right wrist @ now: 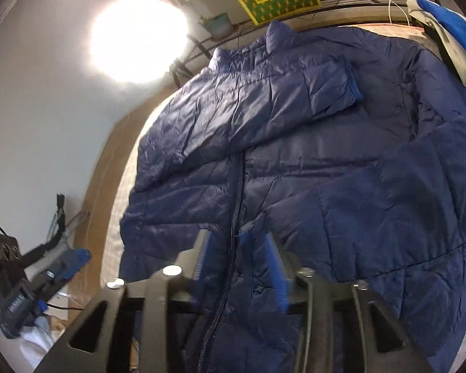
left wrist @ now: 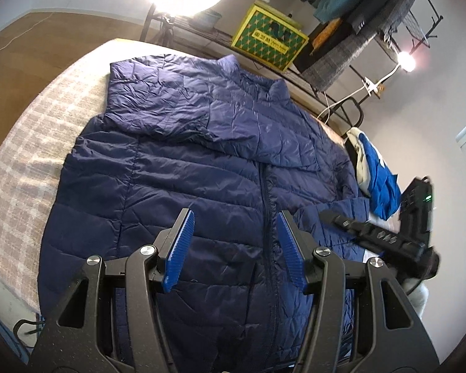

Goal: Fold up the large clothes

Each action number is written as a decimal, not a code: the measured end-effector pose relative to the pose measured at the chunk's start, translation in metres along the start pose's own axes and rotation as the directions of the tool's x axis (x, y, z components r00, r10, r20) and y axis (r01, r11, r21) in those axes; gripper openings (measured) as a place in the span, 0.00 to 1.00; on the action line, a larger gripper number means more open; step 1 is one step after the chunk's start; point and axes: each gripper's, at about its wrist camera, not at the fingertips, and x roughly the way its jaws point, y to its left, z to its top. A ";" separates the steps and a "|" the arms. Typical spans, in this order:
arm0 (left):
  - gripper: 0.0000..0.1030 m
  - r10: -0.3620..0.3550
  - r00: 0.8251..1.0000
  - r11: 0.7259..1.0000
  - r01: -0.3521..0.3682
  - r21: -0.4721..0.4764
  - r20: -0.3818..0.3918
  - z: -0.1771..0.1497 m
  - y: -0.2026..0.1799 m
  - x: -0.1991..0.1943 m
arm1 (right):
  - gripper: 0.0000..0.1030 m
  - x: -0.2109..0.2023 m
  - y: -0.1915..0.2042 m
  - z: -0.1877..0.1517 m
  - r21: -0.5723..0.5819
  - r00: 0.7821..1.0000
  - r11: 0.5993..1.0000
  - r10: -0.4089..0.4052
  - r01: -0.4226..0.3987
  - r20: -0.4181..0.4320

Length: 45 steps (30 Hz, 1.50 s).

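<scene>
On the checked bed cover (left wrist: 31, 143), a navy puffer jacket (left wrist: 177, 168) lies front up, zipped, collar toward the far rack.

One sleeve (right wrist: 264, 93) is folded across the chest, its cuff lying past the zip; the other sleeve (right wrist: 404, 192) lies over the lower front, its cuff end between the blurred pads of the right gripper (right wrist: 240, 258), whose jaws stand part open and do not visibly press it. Its left gripper (left wrist: 236, 248) hovers over the zip near the hem, jaws apart with nothing between them. Beside the jacket sits a blue and white garment (left wrist: 377, 180). Beyond, a wire rack (left wrist: 295, 71) carries a yellow-green box (left wrist: 268, 40), closed, a small plant pot (right wrist: 219, 25), and hanging clothes (left wrist: 357, 9).
</scene>
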 end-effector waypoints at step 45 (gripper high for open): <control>0.04 -0.010 0.995 0.915 0.049 0.402 -0.098 0.060 -0.149 0.151 | 0.61 -0.185 -0.107 -0.002 0.316 0.910 0.949 -0.109 -0.025 0.401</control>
